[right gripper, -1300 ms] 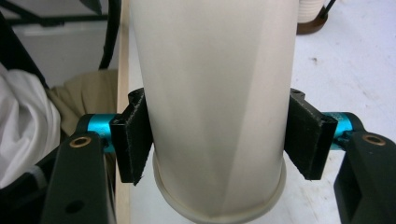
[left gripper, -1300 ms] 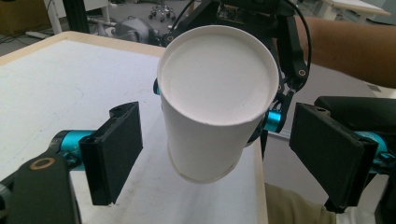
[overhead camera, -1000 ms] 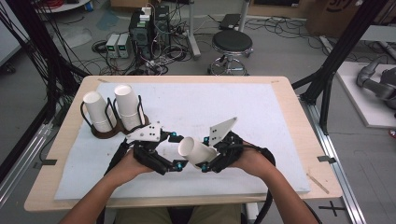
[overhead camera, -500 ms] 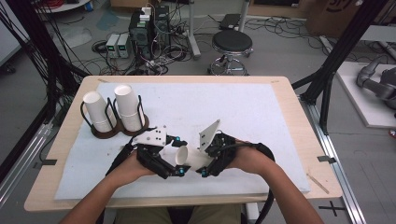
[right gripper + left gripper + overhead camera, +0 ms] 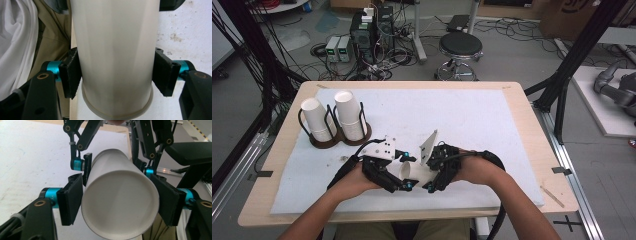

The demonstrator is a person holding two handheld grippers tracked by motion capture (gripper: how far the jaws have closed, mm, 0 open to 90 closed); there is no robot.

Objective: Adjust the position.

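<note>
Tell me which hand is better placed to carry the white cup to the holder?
Probably the left. The left gripper, its jaws just closed on the cup, sits nearer the holder than the right gripper, which also clamps it.

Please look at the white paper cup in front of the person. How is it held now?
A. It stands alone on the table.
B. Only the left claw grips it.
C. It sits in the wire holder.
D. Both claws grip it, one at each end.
D: the left claw and the right claw both press their pads on the white paper cup, which lies sideways between the hands.
</note>
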